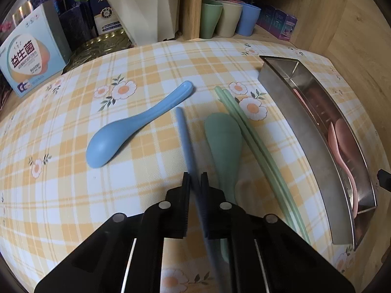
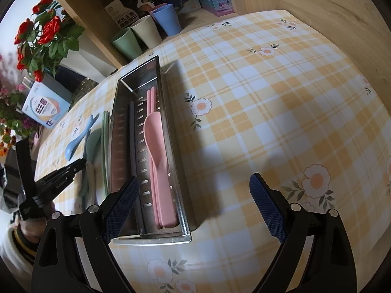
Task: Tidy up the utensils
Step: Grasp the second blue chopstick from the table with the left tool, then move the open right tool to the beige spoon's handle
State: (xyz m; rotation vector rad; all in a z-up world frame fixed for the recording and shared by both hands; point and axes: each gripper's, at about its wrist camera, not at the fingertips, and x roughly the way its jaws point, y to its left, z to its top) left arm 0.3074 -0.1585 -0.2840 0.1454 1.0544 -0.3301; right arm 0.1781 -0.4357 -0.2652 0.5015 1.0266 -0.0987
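Observation:
My left gripper (image 1: 195,179) is shut on a blue chopstick (image 1: 184,136) and holds it slanted above the checked tablecloth. A blue spoon (image 1: 132,127) lies to its left, a green spoon (image 1: 224,146) and green chopsticks (image 1: 251,136) to its right. The steel utensil tray (image 1: 293,127) stands at the right with a pink spoon (image 1: 339,144) in it. In the right wrist view my right gripper (image 2: 194,205) is open and empty above the tray's (image 2: 171,92) near end. The tray holds a pink spoon (image 2: 156,144), pink chopsticks (image 2: 150,97) and one blue chopstick (image 2: 132,131). The left gripper (image 2: 80,164) shows at the left.
Green, beige and blue cups (image 1: 228,20) stand on the shelf behind, next to a white vase (image 1: 146,7), boxes (image 1: 29,56) and red flowers (image 2: 39,36). A wooden wall (image 1: 354,36) rises at the right. The checked tablecloth (image 2: 268,109) stretches right of the tray.

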